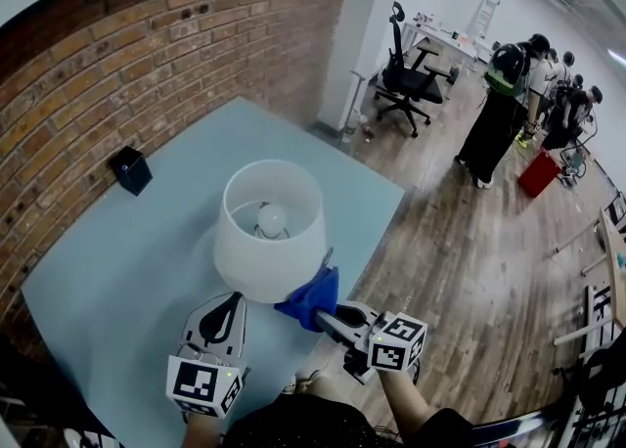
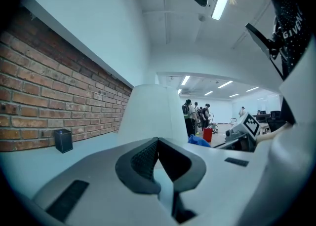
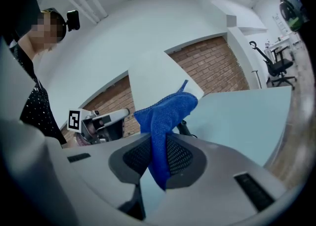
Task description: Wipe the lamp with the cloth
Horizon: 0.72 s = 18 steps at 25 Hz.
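While the right tool (image 1: 331, 319) angles in low with its jaws clamped on the blue cloth (image 1: 313, 297) at the lower edge of the white lamp (image 1: 266, 250) on the pale worktop (image 1: 127, 250), the left tool (image 1: 231, 307) points at the shade, jaws together, empty.

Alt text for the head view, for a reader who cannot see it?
The right gripper holds a blue cloth at the lower rim of a white lamp standing on a pale blue table by a brick wall. The left gripper, jaws shut and empty, sits low beside the lamp.
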### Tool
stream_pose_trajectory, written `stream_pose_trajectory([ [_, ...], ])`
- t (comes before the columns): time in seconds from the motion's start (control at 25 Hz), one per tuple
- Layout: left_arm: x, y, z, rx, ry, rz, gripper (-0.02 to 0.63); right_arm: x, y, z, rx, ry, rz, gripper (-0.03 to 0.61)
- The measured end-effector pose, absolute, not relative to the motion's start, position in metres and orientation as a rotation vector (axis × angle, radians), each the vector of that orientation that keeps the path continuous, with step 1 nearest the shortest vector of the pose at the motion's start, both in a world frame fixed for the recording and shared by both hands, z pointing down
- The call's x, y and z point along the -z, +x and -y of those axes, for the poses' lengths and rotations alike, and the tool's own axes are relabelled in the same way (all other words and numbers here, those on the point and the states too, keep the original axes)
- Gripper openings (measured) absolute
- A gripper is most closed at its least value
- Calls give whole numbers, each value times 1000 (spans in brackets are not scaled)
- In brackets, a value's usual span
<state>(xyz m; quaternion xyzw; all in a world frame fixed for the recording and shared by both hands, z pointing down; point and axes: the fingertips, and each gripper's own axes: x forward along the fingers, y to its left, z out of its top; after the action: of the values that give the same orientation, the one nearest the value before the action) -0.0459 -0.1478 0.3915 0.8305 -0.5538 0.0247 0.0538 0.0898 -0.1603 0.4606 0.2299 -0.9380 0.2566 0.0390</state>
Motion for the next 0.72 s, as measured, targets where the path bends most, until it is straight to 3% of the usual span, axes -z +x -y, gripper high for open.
stream_pose_trajectory([
  [0.12, -393, -51, 148, -75, 2502, 1704, 8, -455, 113, 170, -789, 826, 2871, 60],
  [0.36, -390, -59, 152, -61, 2471, 1762, 8, -336, 136, 215, -612, 916, 3144, 59],
  [0.56, -381, -59, 153, -31, 2463, 1820, 8, -246, 125, 254, -468, 916, 3315, 59],
  [0.72, -379, -63, 154, -21, 2443, 1848, 9, -238, 105, 262, -457, 881, 3319, 59],
])
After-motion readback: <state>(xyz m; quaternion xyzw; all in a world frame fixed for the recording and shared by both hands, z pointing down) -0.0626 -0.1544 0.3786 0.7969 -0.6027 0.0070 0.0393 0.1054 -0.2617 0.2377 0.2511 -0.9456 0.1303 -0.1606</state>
